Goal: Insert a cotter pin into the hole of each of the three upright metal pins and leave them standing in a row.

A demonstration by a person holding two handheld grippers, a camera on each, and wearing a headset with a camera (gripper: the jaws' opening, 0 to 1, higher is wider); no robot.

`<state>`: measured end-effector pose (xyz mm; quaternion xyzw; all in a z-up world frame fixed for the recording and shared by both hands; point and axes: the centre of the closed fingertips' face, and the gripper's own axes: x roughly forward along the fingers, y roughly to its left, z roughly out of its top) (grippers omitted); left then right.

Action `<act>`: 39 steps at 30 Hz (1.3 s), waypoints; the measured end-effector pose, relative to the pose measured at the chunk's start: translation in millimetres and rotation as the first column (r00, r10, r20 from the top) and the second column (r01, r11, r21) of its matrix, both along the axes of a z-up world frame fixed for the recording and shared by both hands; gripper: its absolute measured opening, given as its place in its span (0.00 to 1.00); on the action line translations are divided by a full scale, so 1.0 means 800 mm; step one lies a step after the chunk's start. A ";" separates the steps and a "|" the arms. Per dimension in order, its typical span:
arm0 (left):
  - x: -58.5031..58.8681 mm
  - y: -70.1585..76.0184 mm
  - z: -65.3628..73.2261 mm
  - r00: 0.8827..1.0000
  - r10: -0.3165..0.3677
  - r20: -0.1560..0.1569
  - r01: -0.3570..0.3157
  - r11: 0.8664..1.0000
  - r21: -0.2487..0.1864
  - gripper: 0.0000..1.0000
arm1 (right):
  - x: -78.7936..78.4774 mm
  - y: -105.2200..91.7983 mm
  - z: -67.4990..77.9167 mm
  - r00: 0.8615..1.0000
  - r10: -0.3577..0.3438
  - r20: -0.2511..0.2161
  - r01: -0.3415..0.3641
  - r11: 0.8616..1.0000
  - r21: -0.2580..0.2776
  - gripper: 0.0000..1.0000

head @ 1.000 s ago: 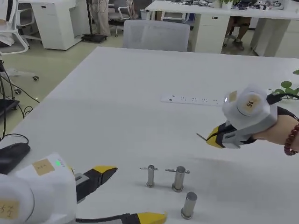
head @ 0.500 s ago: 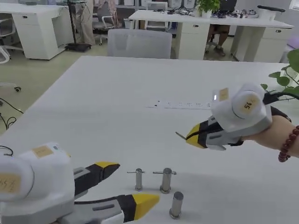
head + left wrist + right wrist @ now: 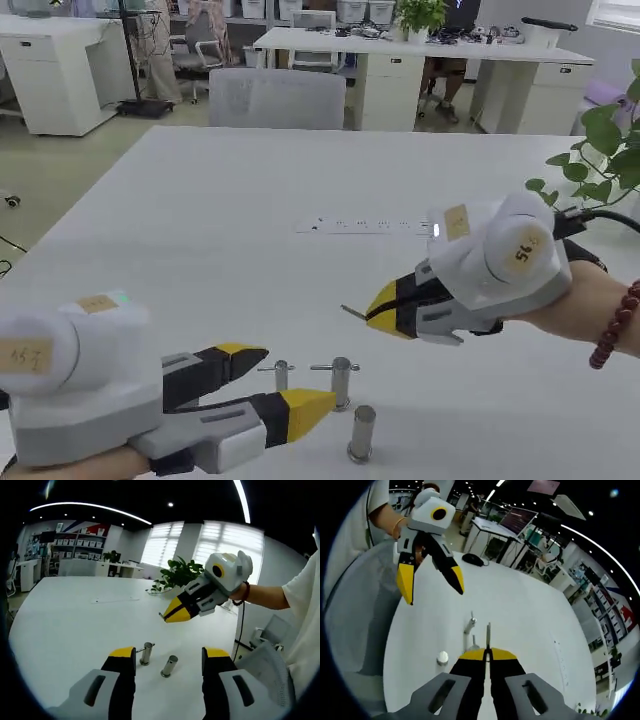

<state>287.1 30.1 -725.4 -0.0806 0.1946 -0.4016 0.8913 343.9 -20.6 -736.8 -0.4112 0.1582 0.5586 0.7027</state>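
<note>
Head view: the white table (image 3: 250,220) lay beneath everything. The left gripper (image 3: 297,376) sat at seven o'clock with its jaws spread. The right gripper (image 3: 373,312), at three o'clock, pinched a loose cotter pin (image 3: 351,313). At six o'clock stood three upright metal pins (image 3: 341,384), two crossed by inserted cotter pins (image 3: 325,367). The bare pin (image 3: 362,433) stood nearest.

The left gripper (image 3: 272,383) sits low at the near left, roughly level, its yellow-tipped jaws spread wide apart and pointing to the right. The right gripper (image 3: 383,305) hangs higher on the right, carried by a hand (image 3: 580,300) with a bead bracelet (image 3: 618,325) at the wrist. Its jaws are pressed together on a thin cotter pin (image 3: 352,314) that juts past the tips toward the left.
</note>
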 end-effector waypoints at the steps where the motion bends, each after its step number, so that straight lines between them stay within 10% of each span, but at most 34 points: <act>1: 0.000 -0.001 0.001 1.000 -0.001 -0.005 0.001 1.000 -0.006 0.50 | -0.001 0.001 0.000 1.000 0.003 0.000 -0.003 1.000 -0.001 0.03; 39: 0.008 -0.025 -0.006 0.976 -0.018 -0.219 -0.020 0.985 -0.173 0.12 | -0.068 0.029 -0.009 0.988 0.151 0.046 -0.148 0.987 -0.055 0.03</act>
